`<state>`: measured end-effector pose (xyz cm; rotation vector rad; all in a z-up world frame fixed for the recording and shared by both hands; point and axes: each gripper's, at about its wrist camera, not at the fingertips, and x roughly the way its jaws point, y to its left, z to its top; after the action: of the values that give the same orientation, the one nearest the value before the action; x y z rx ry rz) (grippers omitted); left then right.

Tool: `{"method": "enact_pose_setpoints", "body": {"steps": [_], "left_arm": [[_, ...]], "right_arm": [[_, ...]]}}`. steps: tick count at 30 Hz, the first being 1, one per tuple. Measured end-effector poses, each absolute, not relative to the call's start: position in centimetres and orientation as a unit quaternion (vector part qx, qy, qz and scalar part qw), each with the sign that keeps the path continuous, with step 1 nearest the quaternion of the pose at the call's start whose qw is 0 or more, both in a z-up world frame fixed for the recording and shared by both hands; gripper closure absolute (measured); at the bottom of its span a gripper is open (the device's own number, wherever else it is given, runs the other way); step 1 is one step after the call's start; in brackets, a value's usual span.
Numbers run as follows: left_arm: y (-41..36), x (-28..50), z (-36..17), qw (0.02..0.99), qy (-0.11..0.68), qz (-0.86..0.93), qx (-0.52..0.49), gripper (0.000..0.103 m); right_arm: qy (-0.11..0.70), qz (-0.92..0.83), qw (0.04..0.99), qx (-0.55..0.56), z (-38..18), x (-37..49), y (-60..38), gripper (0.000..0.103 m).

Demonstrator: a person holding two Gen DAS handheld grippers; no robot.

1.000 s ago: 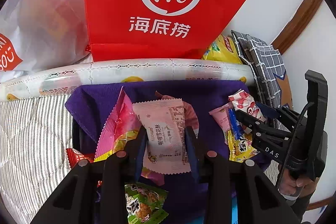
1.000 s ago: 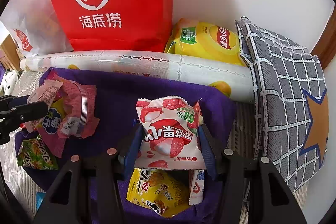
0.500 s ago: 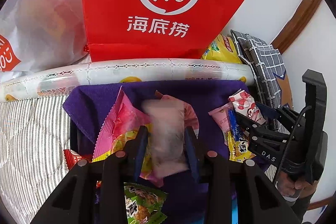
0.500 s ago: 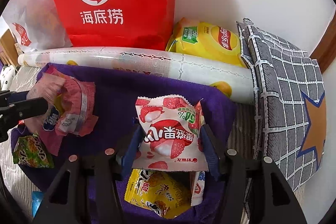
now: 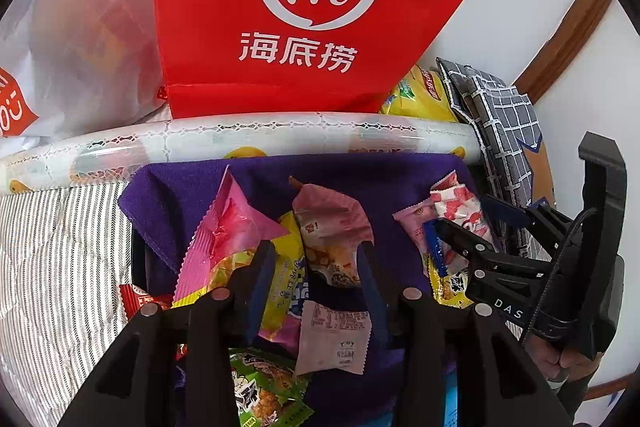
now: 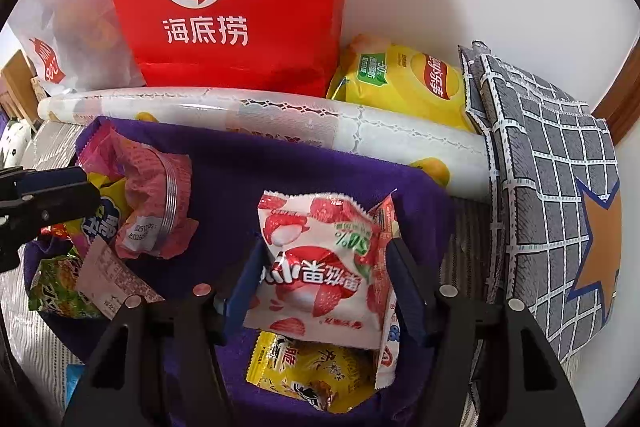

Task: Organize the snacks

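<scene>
Several snack packets lie on a purple cloth [image 5: 352, 179]. My left gripper [image 5: 316, 267] hovers over the left pile with its jaws opening and nothing pinched. A pale pink packet [image 5: 334, 335] lies loose on the cloth below its fingers, by a green packet [image 5: 260, 387]. My right gripper [image 6: 326, 283] has its jaws opening. The white and red lychee packet [image 6: 320, 267] still stands upright between its pads, over a yellow packet [image 6: 312, 375]. In the left wrist view the right gripper [image 5: 460, 223] shows at the right, with a hand behind it.
Behind the cloth lies a long patterned roll [image 5: 280, 131]. A red paper bag [image 5: 280, 7] and a white plastic bag [image 5: 80, 47] stand against the wall. A yellow chips bag [image 6: 400, 79] and a checked cushion [image 6: 552, 187] sit at the right. Striped bedding [image 5: 52, 247] lies at the left.
The pale pink packet slipped out of my left gripper and dropped onto the cloth. My right jaws have widened a little and the lychee packet has sunk slightly between them.
</scene>
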<state>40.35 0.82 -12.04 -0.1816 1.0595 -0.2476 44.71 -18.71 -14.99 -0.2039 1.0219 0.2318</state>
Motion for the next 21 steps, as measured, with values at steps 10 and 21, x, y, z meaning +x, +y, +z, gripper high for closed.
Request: {"method": "enact_pose_setpoints", "body": {"steps": [10,21], "left_arm": [[0.0,40.0,-11.6,0.855,0.498,-0.127,-0.075,0.053],[0.0,39.5,-10.5,0.86,0.49,-0.124,-0.072,0.046]], "right_arm": [[0.468,0.123,0.872,-0.077,-13.3,43.7,-18.4,0.031],[0.463,0.117,0.877,-0.047,-11.6,43.4,-19.4,0.03]]}}
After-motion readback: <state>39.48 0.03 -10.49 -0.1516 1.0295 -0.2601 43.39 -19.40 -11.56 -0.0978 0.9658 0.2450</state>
